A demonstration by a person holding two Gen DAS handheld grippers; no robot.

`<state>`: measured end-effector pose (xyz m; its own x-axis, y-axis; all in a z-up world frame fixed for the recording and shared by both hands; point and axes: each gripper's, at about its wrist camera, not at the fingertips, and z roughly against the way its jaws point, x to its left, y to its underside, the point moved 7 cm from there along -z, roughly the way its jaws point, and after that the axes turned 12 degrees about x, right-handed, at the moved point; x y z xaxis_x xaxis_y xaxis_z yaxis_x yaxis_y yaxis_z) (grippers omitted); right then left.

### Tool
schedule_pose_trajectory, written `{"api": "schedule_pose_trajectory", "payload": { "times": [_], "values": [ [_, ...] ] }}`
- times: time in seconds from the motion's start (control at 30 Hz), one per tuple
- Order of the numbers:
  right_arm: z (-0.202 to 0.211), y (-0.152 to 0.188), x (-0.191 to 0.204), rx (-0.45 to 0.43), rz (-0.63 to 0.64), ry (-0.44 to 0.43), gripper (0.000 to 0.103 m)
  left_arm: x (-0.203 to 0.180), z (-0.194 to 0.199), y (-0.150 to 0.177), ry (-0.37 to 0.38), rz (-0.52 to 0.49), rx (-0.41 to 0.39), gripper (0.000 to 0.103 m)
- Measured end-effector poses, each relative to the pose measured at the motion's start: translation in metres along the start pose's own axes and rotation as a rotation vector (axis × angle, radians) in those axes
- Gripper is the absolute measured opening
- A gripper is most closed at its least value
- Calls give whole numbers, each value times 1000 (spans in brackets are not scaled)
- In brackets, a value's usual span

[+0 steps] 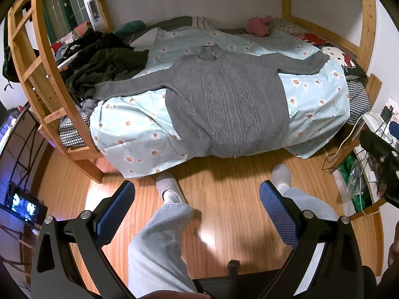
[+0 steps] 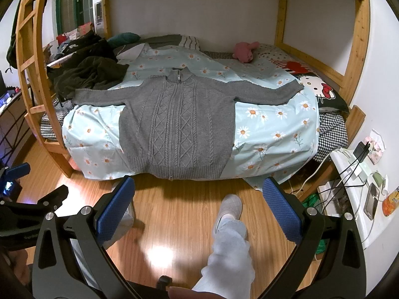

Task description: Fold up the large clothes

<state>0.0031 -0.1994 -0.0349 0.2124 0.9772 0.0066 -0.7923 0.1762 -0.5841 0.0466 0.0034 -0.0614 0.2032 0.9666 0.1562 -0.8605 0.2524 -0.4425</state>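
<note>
A grey cable-knit zip sweater [image 1: 224,99] lies flat, front up, on the daisy-print bedspread [image 1: 129,124], sleeves spread out to both sides and hem at the bed's near edge. It also shows in the right wrist view [image 2: 179,122]. My left gripper [image 1: 197,194] is open and empty, held over the wooden floor short of the bed. My right gripper [image 2: 199,194] is open and empty, also over the floor, just below the sweater's hem. The right gripper shows at the right edge of the left wrist view [image 1: 381,154].
A pile of dark clothes [image 1: 104,64] lies on the bed's left end. A pink plush [image 1: 259,26] and a cartoon-cat pillow [image 1: 336,54] lie at the right. Wooden bunk posts [image 1: 49,74] frame the bed. A side table with chargers and cables [image 2: 354,169] stands right. The person's legs and slippers [image 1: 169,186] are on the floor.
</note>
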Motion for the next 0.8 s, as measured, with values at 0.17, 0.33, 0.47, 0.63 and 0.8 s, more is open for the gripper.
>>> {"api": "schedule_pose_trajectory", "payload": {
  "times": [0.17, 0.33, 0.47, 0.63, 0.8],
  "values": [
    [0, 1, 0, 3, -1, 1, 100, -1, -6, 0, 2, -6, 6, 99],
    [-10, -2, -2, 20, -2, 11, 100, -3, -17, -8, 6, -14, 15, 99],
    [-28, -5, -7, 48, -9, 16, 100, -7, -32, -20, 7, -25, 27, 99],
    [-62, -18, -8, 86, -6, 13, 100, -10, -59, -44, 9, -29, 49, 99],
    [-100, -47, -8, 92, 0, 18, 100, -13, -91, -75, 13, -37, 66, 99]
  ]
}}
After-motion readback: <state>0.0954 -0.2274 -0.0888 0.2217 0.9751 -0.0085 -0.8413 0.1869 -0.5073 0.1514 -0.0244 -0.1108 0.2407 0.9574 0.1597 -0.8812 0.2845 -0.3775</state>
